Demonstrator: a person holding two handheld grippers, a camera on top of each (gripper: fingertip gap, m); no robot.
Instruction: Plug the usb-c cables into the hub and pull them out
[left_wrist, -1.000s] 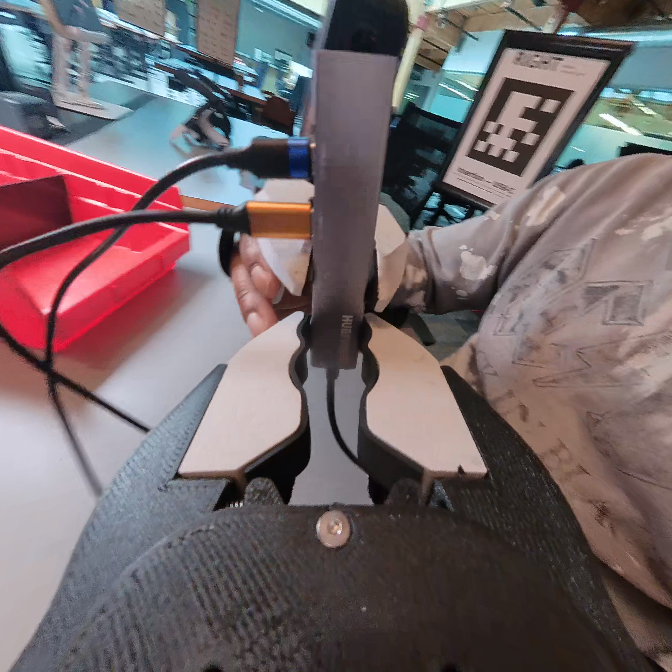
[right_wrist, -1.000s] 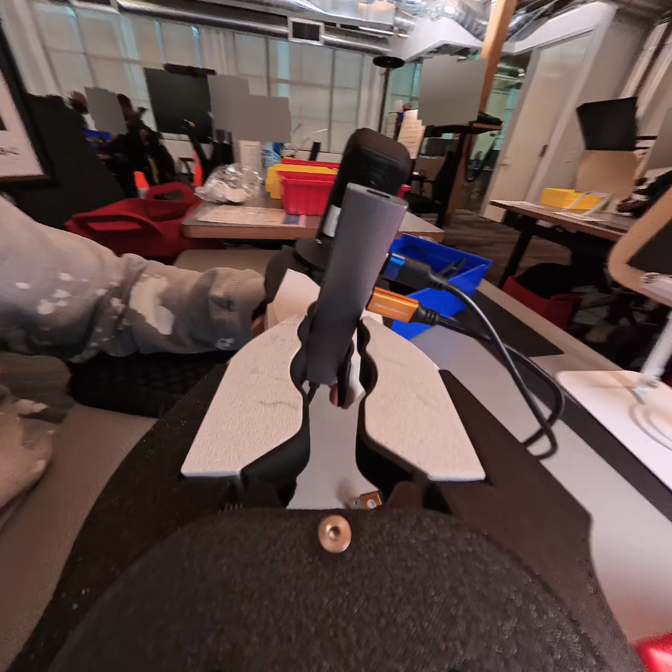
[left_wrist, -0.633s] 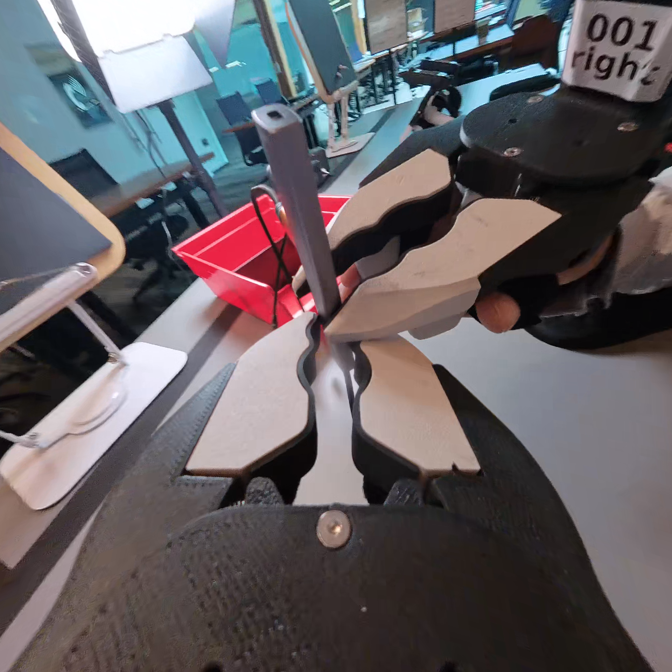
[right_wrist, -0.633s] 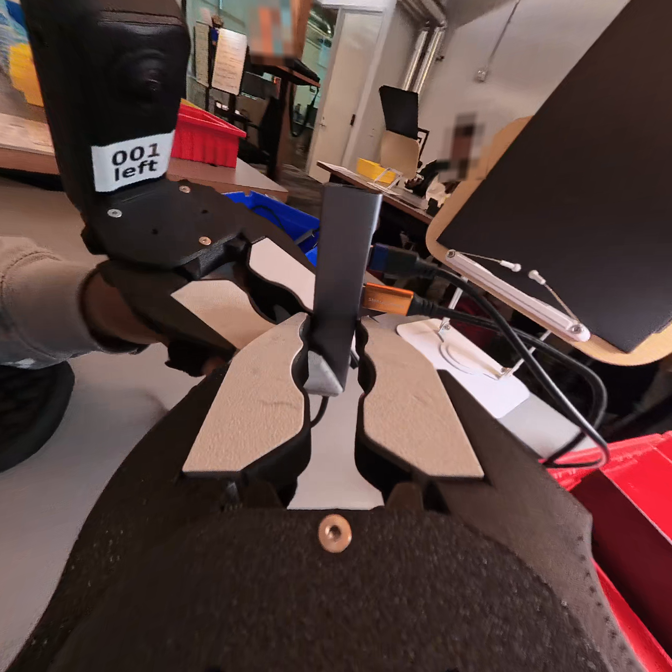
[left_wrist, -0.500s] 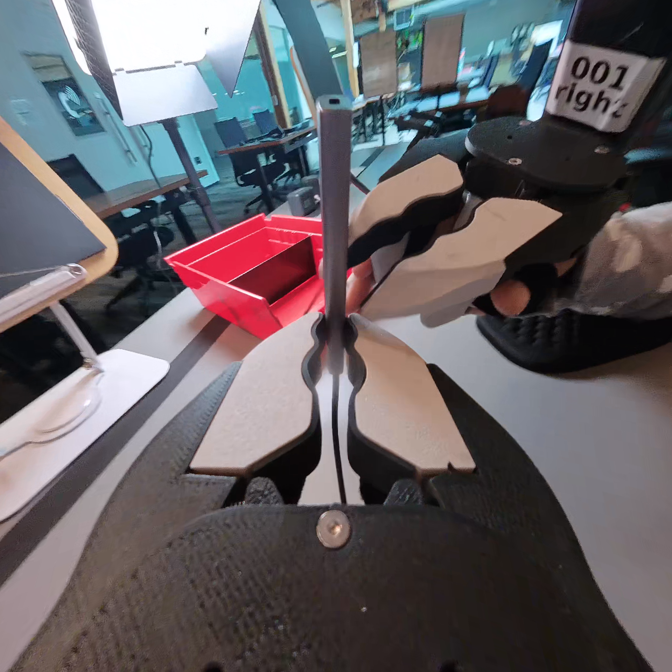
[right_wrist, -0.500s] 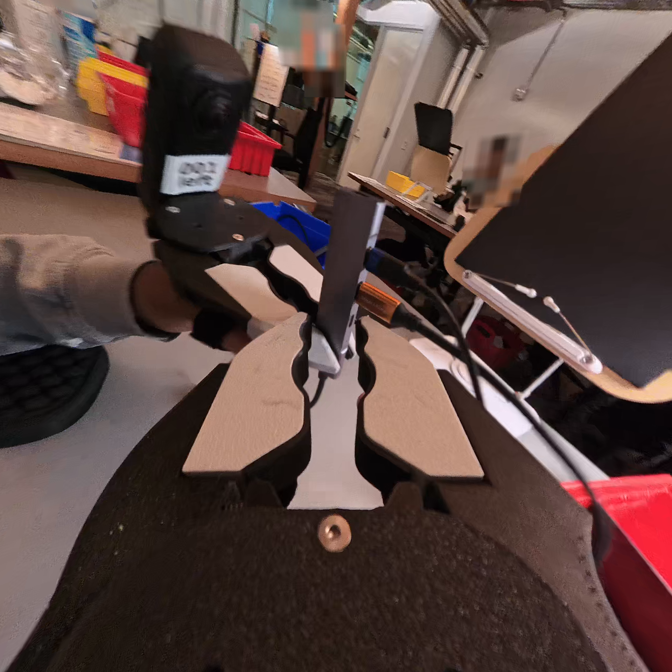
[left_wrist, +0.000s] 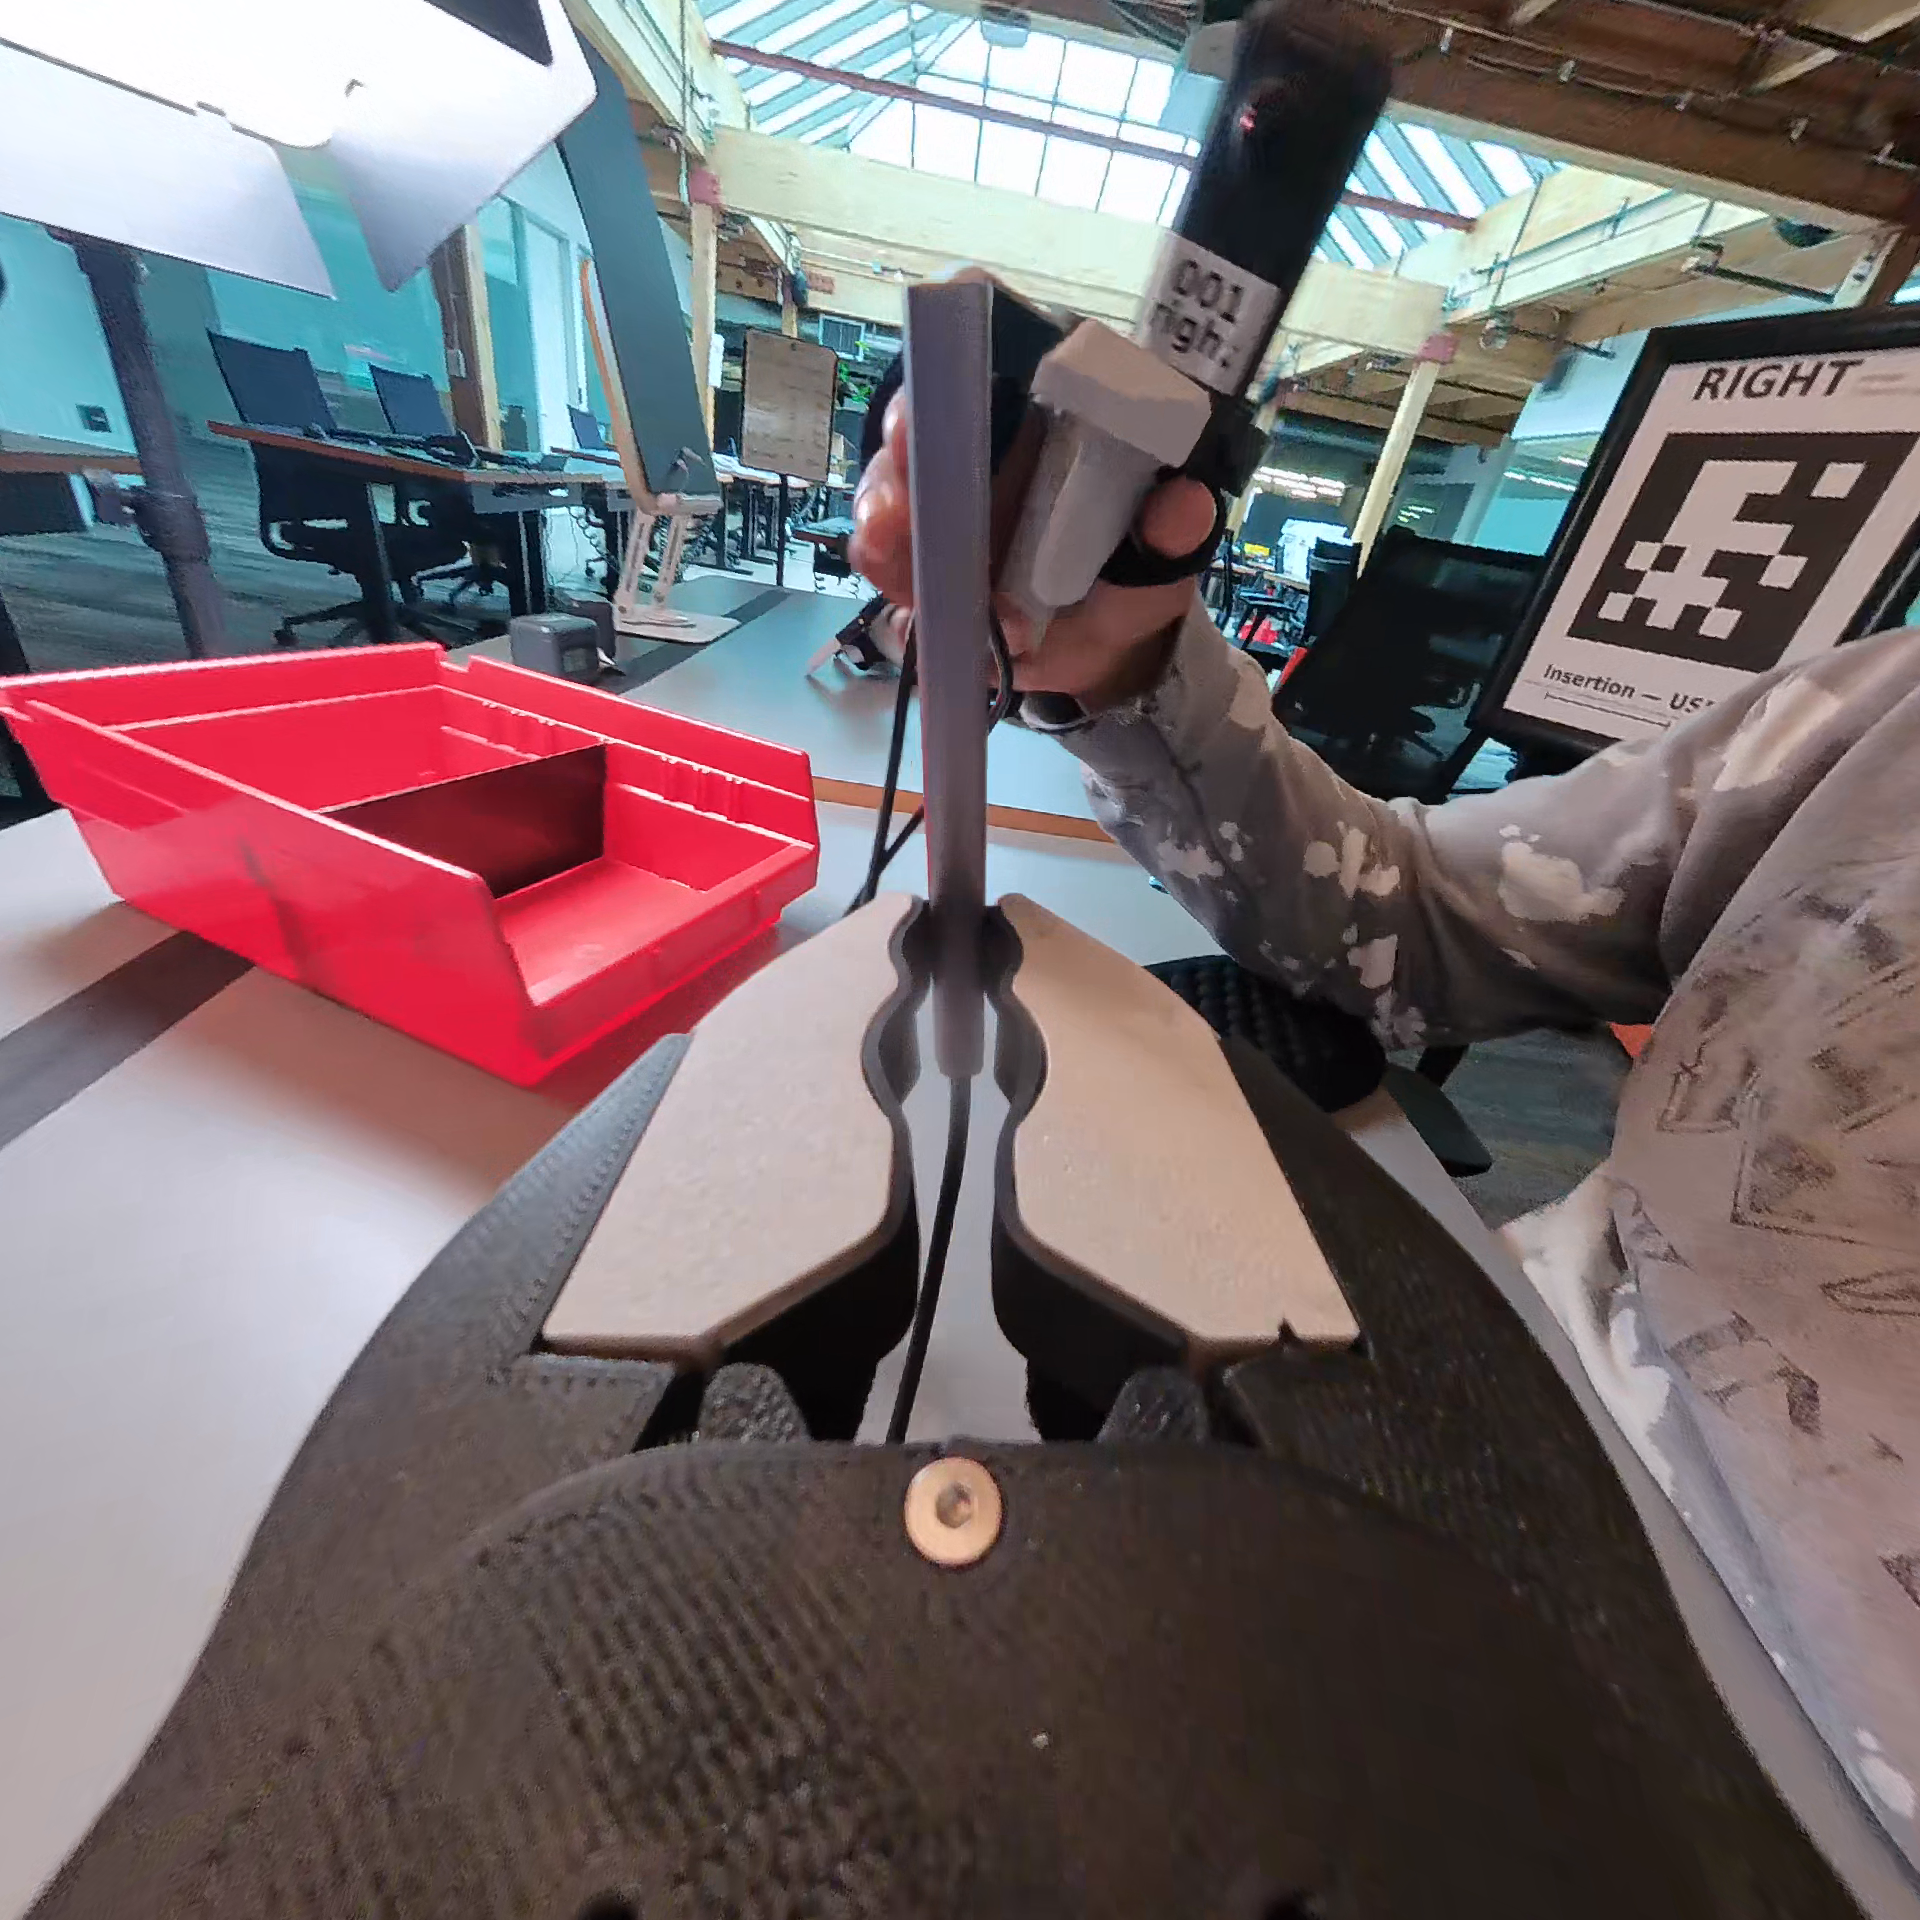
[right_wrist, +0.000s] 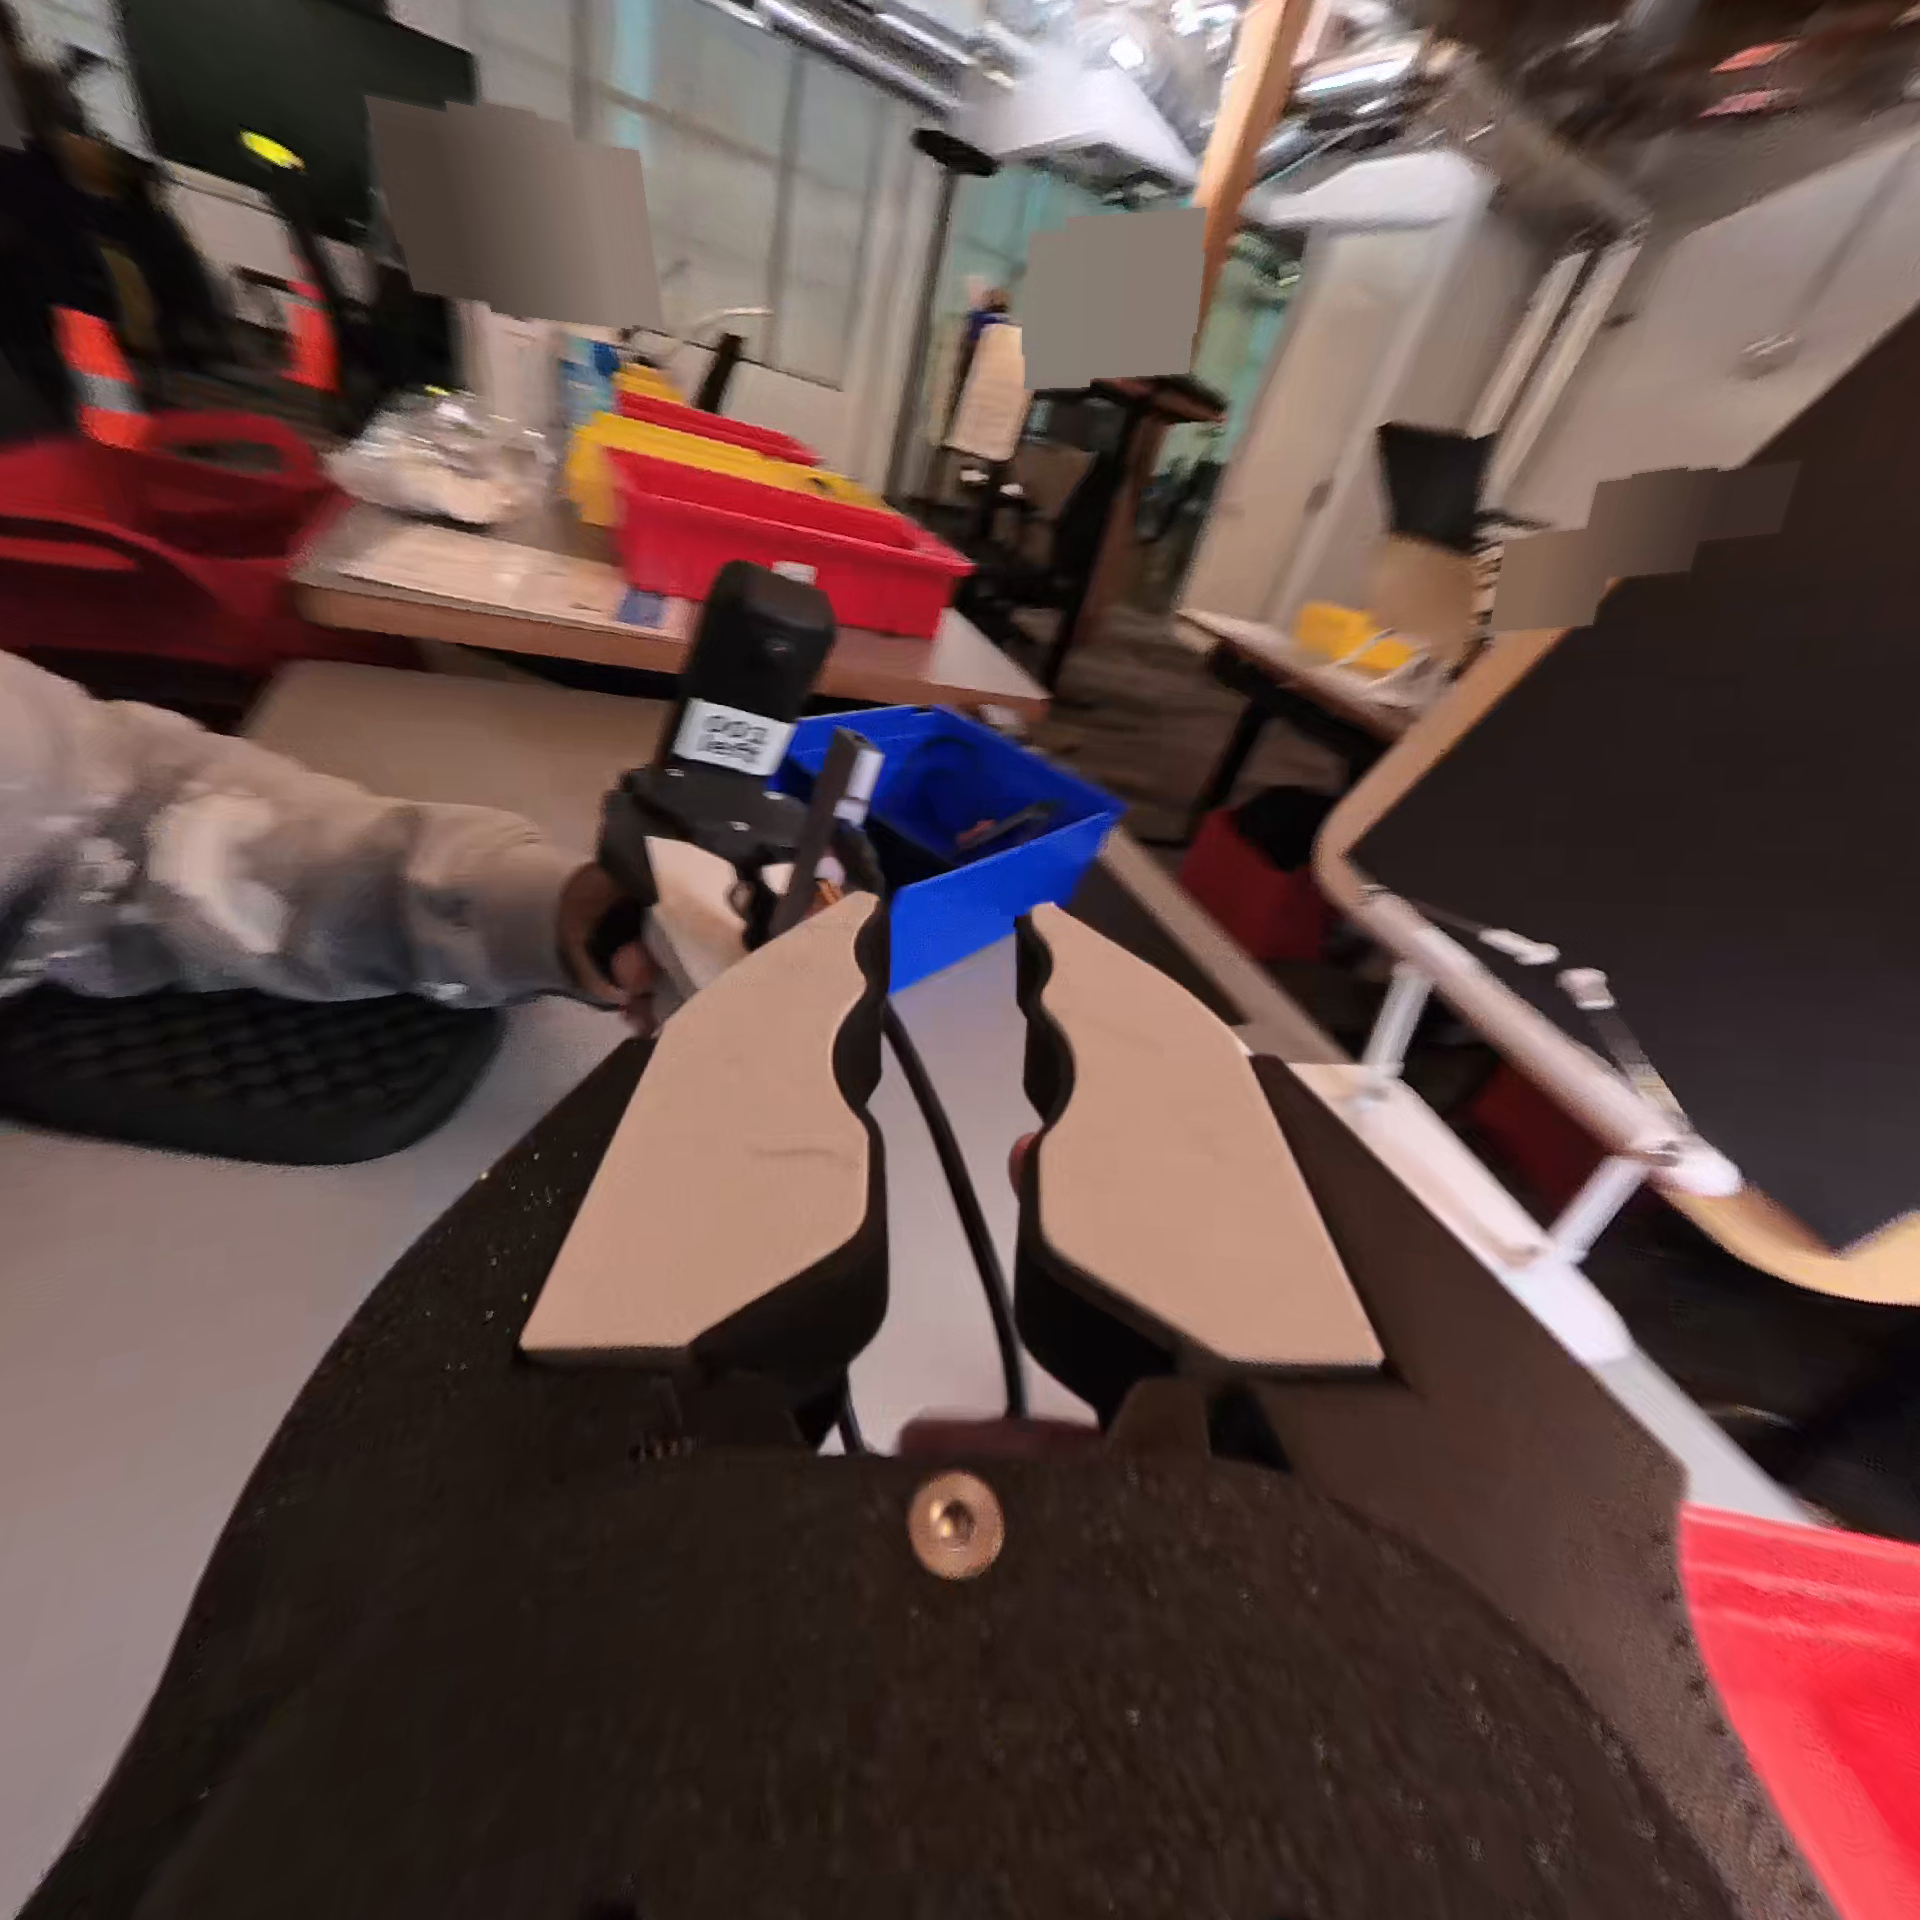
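The left gripper's (left_wrist: 956, 925) jaws are pressed on the lower end of the grey hub (left_wrist: 951, 644), holding it upright above the desk (left_wrist: 156, 1195), edge-on to its camera. The right gripper (right_wrist: 951, 920) has its jaws spread, nothing pinched; a black cable (right_wrist: 961, 1174) runs loose between them. A red bin (left_wrist: 416, 831) sits toward the desk's far left edge, a blue bin (right_wrist: 997, 831) at the opposite edge beyond the hub.
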